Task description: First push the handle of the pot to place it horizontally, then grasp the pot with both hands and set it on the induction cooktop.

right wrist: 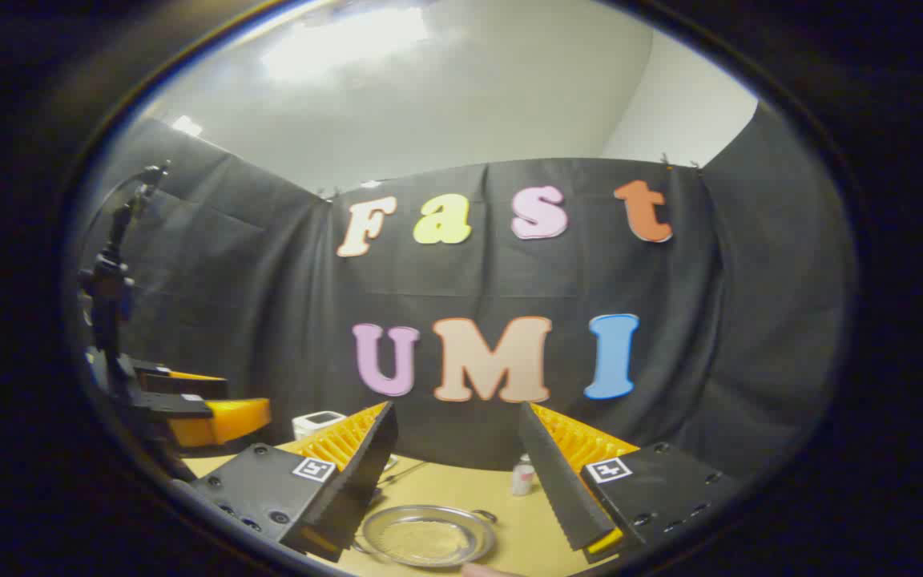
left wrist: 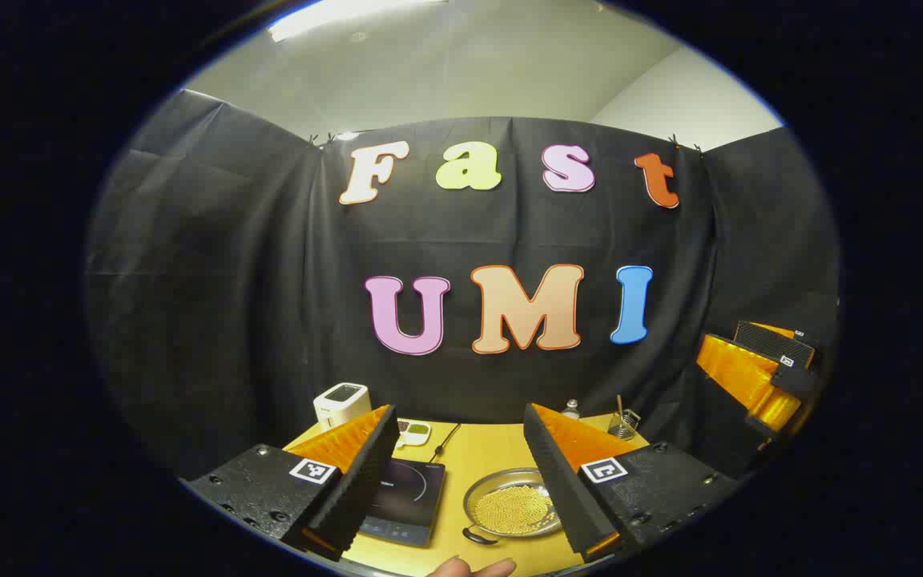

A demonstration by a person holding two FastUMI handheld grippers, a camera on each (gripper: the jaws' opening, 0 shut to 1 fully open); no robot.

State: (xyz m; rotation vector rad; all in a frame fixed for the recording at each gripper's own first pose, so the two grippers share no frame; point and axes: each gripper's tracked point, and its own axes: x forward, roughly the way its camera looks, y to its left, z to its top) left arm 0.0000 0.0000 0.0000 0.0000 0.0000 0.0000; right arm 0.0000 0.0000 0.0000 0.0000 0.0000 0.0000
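Both held high above the yellow wooden tabletop (left wrist: 485, 457), jaws spread apart, gripping nothing: left hand-held gripper (left wrist: 455, 473), right hand-held gripper (right wrist: 455, 473). Below and ahead, shallow round metal pot (left wrist: 513, 503) of yellow beads, right of black induction cooktop (left wrist: 405, 497); small black handle (left wrist: 479, 537) at near-left rim, likely nearer the left one.

This is a staged recording booth, not a lived-in kitchen: black cloth (left wrist: 213, 264) hangs as walls on three sides, with plain pale room walls and a ceiling light (left wrist: 333, 14) showing above it. A small wooden counter (left wrist: 485, 449) carries kitchen props: an induction cooktop (left wrist: 405, 501), a shallow metal pot (left wrist: 509, 505) of yellow beads, and a white appliance (left wrist: 341, 403). A dark stand (right wrist: 113, 264) rises at one edge.
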